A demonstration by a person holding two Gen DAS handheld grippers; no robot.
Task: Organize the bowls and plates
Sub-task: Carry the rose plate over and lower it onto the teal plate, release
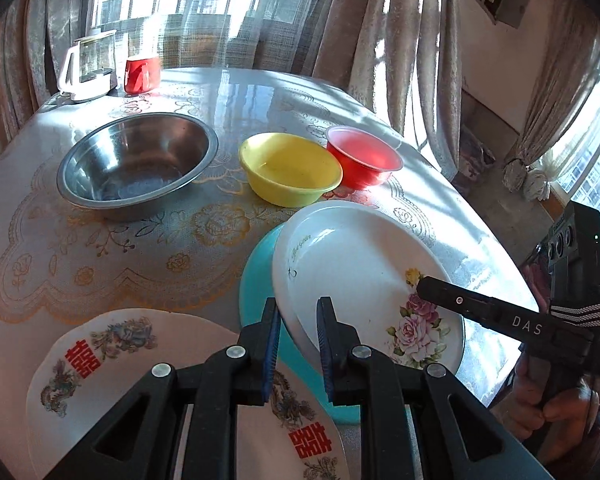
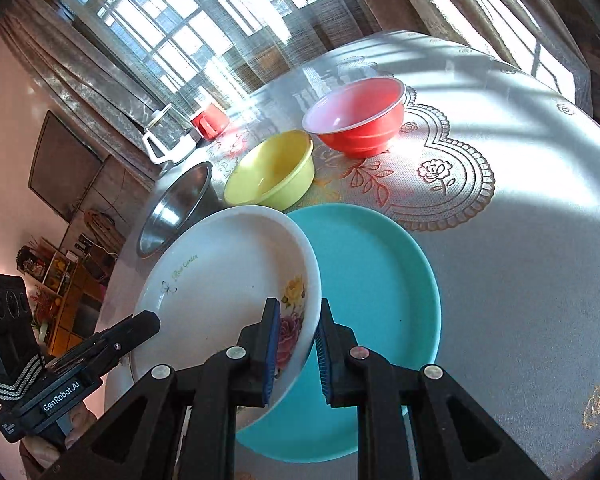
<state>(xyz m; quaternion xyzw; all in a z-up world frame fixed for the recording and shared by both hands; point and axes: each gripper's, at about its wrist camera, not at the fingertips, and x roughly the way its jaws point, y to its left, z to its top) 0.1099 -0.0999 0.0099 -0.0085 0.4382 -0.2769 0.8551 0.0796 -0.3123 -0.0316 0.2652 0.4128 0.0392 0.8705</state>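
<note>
White melamine: we hold the floral plate by its rim in the right gripper, jaws closed on it, tilted over the turquoise plate at frame centre. The left gripper straddles the opposite rim; grip uncertain. Bowls remain unstacked.

Left gripper: jaws part-closed, a narrow gap between the blue pads; whether they touch anything cannot be told. Right gripper: jaws drawn in, blue pads clamped either side of a rim. Right hand: bare, wrapped round the black handle, gripper angled in from the right.
</note>
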